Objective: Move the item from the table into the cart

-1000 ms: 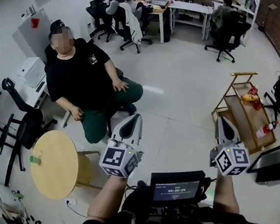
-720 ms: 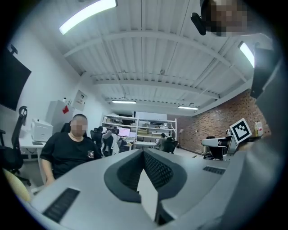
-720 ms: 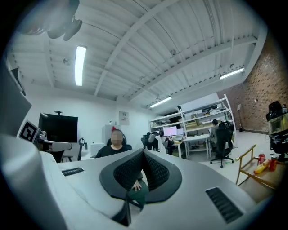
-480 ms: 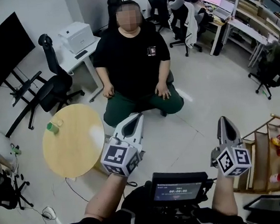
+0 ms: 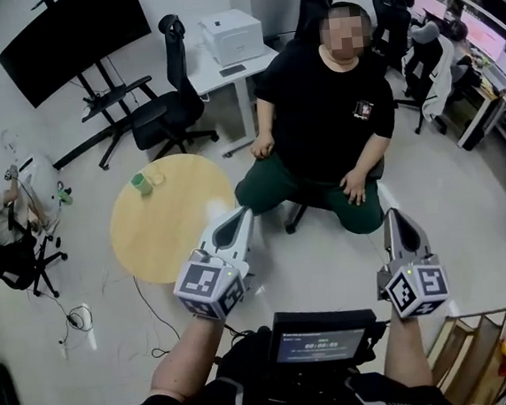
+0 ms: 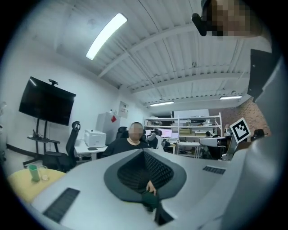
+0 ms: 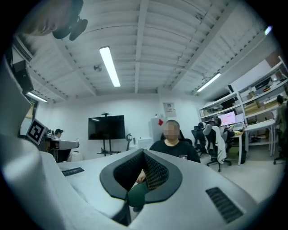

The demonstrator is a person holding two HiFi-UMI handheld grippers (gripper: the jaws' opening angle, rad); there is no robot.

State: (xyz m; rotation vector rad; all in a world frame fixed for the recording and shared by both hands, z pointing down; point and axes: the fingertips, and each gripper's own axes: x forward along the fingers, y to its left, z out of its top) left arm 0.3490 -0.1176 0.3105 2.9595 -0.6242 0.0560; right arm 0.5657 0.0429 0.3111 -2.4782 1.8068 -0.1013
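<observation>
Round table (image 5: 176, 231) swung toward centre, green cup (image 5: 142, 183) near its edge

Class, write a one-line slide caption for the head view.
Left gripper and right gripper, both shut and empty; green item sits on the round table.

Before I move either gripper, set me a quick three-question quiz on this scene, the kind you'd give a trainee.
1. Fill in: the left gripper and the right gripper both have their jaws ____, with nothing between them.
2. Which gripper is nearer the round table in the head view? A. left gripper B. right gripper C. both touch it
3. True or false: the green item already lies in the cart.

Key
1. shut
2. A
3. False: it stands on the table's far side, and the cart is at the lower right.
</observation>
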